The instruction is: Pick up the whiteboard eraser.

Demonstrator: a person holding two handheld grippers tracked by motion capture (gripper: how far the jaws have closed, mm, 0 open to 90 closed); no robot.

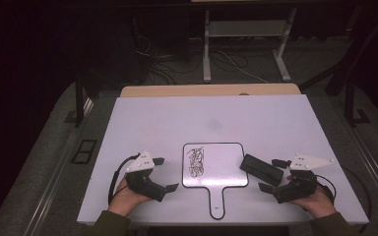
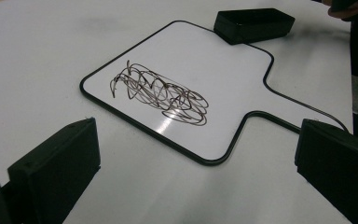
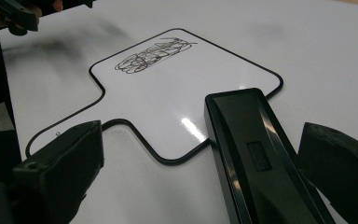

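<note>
Right gripper [image 1: 270, 176] jaws wide, straddling near end of black eraser [image 3: 256, 154], not yet closed; lined up along its length for clean pinch. Eraser lies at right edge of paddle whiteboard [image 1: 221, 167], overlapping rim. Left gripper [image 1: 163, 174] jaws wide, empty, beside board, likely ready to steady it. Scribble [image 2: 161, 93] unwiped. Board flat on bench [image 1: 275, 118], handle toward person.

I count one handled whiteboard [image 1: 215, 167] with one scribble [image 1: 196, 162], one black eraser [image 1: 261, 169], and two grippers.
</note>
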